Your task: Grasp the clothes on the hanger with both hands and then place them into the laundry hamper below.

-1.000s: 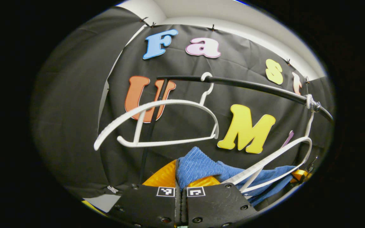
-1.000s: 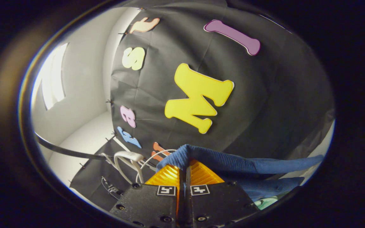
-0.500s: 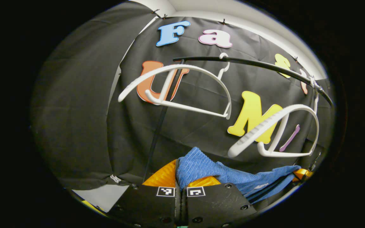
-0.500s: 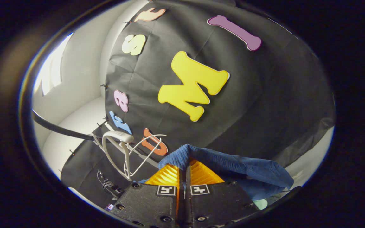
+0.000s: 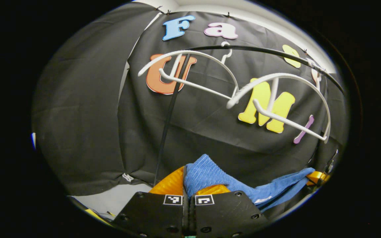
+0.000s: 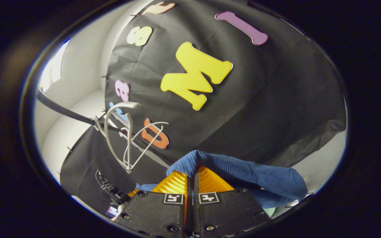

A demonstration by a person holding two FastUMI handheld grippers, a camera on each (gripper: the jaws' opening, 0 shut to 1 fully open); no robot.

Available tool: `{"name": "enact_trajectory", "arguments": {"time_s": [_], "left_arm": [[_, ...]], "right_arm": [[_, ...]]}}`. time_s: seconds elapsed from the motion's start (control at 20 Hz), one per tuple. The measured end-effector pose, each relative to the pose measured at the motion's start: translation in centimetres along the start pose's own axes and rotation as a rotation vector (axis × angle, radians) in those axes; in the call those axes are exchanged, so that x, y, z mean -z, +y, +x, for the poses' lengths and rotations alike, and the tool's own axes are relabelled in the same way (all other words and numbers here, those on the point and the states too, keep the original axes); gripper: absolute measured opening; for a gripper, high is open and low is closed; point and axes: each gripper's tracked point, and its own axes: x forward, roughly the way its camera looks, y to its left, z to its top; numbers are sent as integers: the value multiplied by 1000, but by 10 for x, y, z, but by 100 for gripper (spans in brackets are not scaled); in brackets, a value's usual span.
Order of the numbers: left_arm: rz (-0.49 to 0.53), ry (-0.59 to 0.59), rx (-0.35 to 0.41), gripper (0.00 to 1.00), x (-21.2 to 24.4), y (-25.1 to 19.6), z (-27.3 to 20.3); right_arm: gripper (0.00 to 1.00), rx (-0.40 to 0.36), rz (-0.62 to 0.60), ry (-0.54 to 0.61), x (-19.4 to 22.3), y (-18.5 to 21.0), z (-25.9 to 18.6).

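A blue ribbed garment (image 5: 210, 175) is pinched in my left gripper (image 5: 188, 180), whose fingers are closed on its edge; the cloth stretches right toward the other gripper (image 5: 316, 178) at the far right. In the right gripper view the same blue garment (image 6: 243, 170) is clamped in my right gripper (image 6: 193, 177) and droops to the right. Two bare white hangers (image 5: 190, 71) (image 5: 286, 99) hang from a black rail (image 5: 270, 53) above the cloth. Both hangers (image 6: 124, 135) also appear at the left in the right gripper view. The garment is off the hangers.
A black upright pole (image 5: 169, 119) of the rack stands behind the cloth. White floor (image 5: 111, 201) shows at the lower left, with a yellow edge (image 5: 93, 213) beside it. The other gripper (image 6: 111, 195) shows low on the left in the right gripper view.
Both grippers have sunk with the blue garment. The right hanger, caught in the cloth a second ago, has swung free and now hangs high above it.
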Motion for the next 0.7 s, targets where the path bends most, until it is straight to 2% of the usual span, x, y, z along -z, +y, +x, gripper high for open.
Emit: {"name": "enact_trajectory", "arguments": {"time_s": [0.05,0.1,0.25,0.7], "left_arm": [[17,4,-1,0,1,-7,-10],[39,7,-4,5,2,-11,-21],[85,9,22,0,-3,-35,-47],[194,21,199,0,-29,-99,-104]], "right_arm": [[4,-2,-29,13,3,7,-1],[4,-5,-64,29,6,16,-1],[4,-36,-168,62,20,49,9],[4,-106,-396,99,72,181,40]]}}
